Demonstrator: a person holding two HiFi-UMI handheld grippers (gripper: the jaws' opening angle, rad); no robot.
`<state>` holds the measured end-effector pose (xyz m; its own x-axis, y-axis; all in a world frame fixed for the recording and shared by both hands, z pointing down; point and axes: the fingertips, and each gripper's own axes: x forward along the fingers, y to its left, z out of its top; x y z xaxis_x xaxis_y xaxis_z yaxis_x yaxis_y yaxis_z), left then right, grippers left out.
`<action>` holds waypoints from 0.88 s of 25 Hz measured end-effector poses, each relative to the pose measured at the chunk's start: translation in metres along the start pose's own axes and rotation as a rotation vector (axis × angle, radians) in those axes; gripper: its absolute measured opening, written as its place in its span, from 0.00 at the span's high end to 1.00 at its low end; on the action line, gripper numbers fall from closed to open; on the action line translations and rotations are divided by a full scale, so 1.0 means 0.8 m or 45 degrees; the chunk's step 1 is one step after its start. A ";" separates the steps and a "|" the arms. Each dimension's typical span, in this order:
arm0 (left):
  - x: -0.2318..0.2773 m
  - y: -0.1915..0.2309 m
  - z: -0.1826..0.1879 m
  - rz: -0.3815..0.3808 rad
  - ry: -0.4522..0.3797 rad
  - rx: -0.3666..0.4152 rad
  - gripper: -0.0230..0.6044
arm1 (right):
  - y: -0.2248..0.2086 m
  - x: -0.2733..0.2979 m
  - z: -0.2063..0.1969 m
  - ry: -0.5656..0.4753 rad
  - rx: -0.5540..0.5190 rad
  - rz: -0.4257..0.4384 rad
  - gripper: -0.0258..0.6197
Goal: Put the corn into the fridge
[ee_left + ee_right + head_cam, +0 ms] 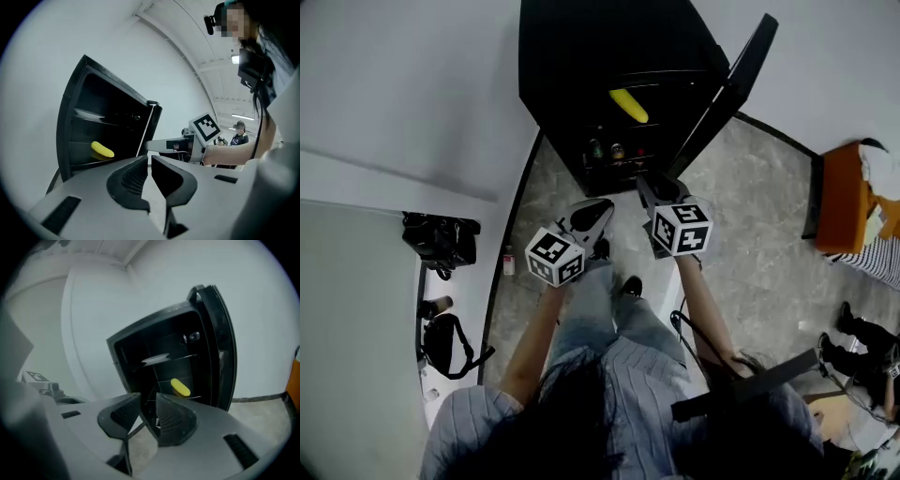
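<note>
Small black fridge [572,56] sits on a mottled grey stone floor [750,234] against plain white walls [412,84], door [727,89] swung open, and the corn [628,105] is lying on a shelf inside. The left gripper [595,214] and right gripper [661,187] hang in front of it, jaws a narrow gap apart, nothing between them.

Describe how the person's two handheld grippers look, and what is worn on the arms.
The left gripper and right gripper match: pale grey bodies, each ending in two dark jaws with ribbed inner faces. Each carries a white cube, left cube and right cube, printed with black square markers. The person wears a pale striped shirt with short sleeves.
</note>
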<state>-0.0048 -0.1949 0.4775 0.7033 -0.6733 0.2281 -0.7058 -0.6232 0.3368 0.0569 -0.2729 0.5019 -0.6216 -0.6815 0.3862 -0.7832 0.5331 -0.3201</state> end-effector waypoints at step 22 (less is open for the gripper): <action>-0.117 -0.134 -0.016 0.108 -0.087 0.000 0.94 | 0.127 -0.184 -0.026 -0.073 -0.074 0.184 0.80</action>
<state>0.0062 -0.0595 0.4318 0.6338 -0.7490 0.1930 -0.7624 -0.5629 0.3192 0.0683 -0.1077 0.4307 -0.7275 -0.6222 0.2890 -0.6860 0.6547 -0.3174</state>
